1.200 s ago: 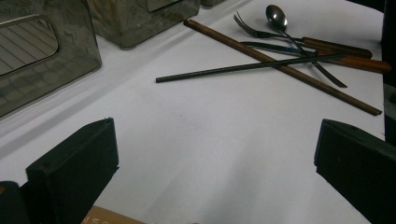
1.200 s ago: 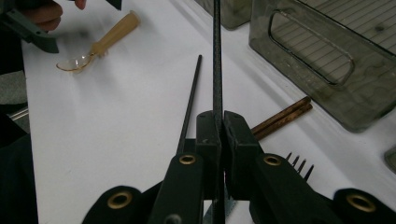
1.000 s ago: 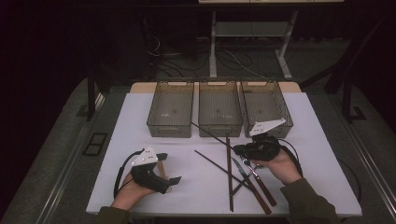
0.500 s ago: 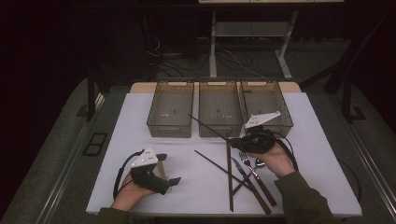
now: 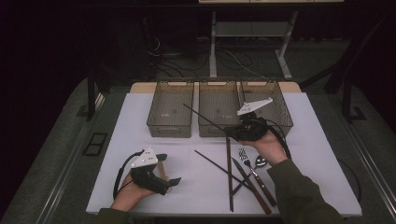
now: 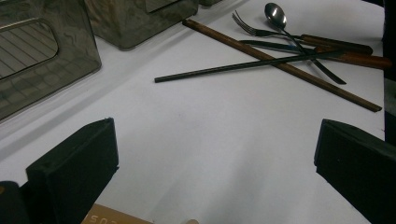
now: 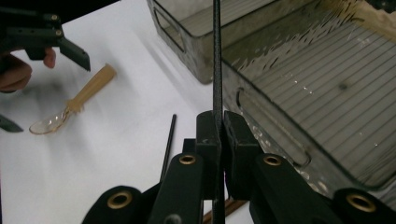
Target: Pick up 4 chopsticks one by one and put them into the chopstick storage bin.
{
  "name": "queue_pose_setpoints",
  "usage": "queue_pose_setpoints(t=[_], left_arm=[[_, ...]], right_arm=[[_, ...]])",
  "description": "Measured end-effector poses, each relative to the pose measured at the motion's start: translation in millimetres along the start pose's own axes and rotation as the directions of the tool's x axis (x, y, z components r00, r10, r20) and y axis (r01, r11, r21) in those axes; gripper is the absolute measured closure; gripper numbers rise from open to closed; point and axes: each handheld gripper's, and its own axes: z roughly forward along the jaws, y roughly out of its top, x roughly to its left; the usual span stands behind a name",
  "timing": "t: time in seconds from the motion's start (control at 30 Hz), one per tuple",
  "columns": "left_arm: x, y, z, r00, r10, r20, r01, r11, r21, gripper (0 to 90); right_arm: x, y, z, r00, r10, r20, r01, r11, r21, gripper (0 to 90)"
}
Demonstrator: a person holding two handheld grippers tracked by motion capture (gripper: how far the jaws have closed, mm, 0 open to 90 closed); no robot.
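My right gripper [image 5: 233, 132] hovers at the near wall of the middle bin [image 5: 219, 129], shut on a thin black chopstick [image 5: 205, 118] that slants up and left over the bins. In the right gripper view the jaws [image 7: 217, 125] pinch this chopstick [image 7: 217, 60], which runs straight up past the bin's rim [image 7: 261, 93]. My left gripper [image 5: 168, 170] rests open at the front left of the table, nothing between its fingers [image 6: 74, 168]. An amber plastic spoon [image 7: 70, 109] lies beside it.
Three clear bins stand in a row at the back, left [image 5: 170, 126] and right [image 5: 280, 112] flanking the middle one. A second black chopstick [image 6: 243, 65], brown chopsticks [image 6: 280, 58], a fork [image 6: 261, 31], a spoon [image 6: 275, 14] and a knife [image 6: 280, 46] lie crossed front right.
My right gripper has lifted the black chopstick off the pile and carried it away from the person to the middle bin. The left gripper has stayed put.
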Motion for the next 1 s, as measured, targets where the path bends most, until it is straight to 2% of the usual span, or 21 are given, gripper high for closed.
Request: queue_pose_setpoints(t=[0.37, 1.0], left_arm=[[-1.4, -0.1, -0.1, 1.0000, -0.001, 0.003, 0.001, 1.0000, -0.004, 0.0], [-3.2, 0.3, 0.4, 0.9999, 0.006, 0.013, -0.006, 1.0000, 0.000, 0.0]], right_arm=[[-7.1, 22.2, 10.1, 0.9997, 0.019, 0.019, -0.019, 1.000, 0.009, 85.4], [-16.5, 59.6, 40.4, 0.9977, 0.044, 0.052, -0.047, 0.998, 0.043, 85.5]])
